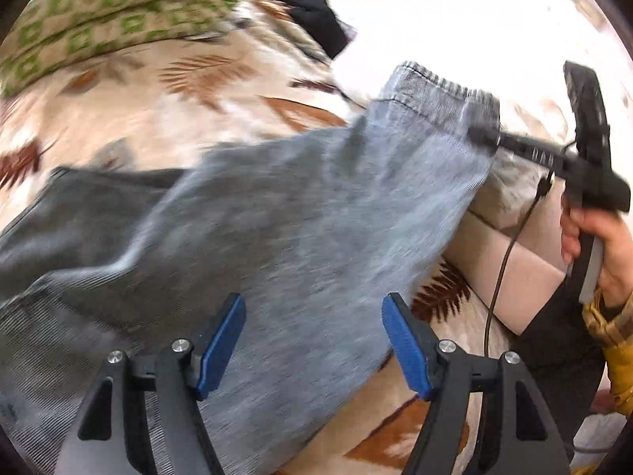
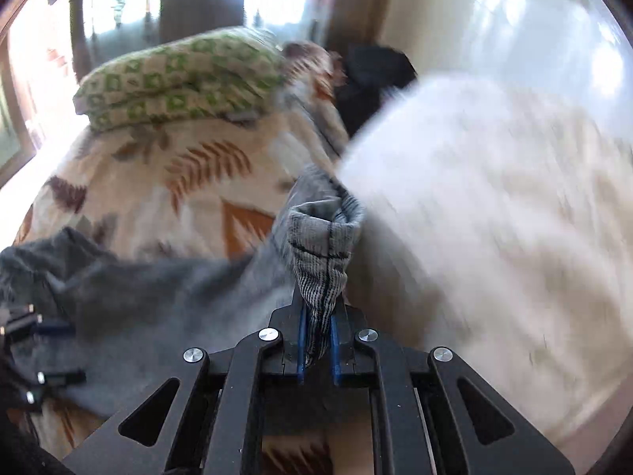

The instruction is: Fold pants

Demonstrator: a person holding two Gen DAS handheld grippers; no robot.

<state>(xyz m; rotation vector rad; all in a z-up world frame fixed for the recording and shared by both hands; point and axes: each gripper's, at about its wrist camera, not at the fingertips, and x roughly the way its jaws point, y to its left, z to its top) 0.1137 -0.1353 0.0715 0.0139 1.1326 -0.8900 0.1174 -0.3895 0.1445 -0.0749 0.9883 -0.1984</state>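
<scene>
Grey-blue pants lie spread across a leaf-patterned bed cover, one leg lifted toward the right. My right gripper is shut on that leg's ribbed hem and is held by a person's hand. In the right wrist view the hem stands bunched up out of the shut right gripper, blue pads pressed on the fabric. My left gripper hovers open over the middle of the pants, its blue pads wide apart with nothing clamped. It also shows at the left edge as the left gripper.
A green-patterned pillow and a black garment lie at the far side of the bed. A white blanket fills the right side. A thin black cable hangs by the bed's edge. A yellow plaid sleeve is at far right.
</scene>
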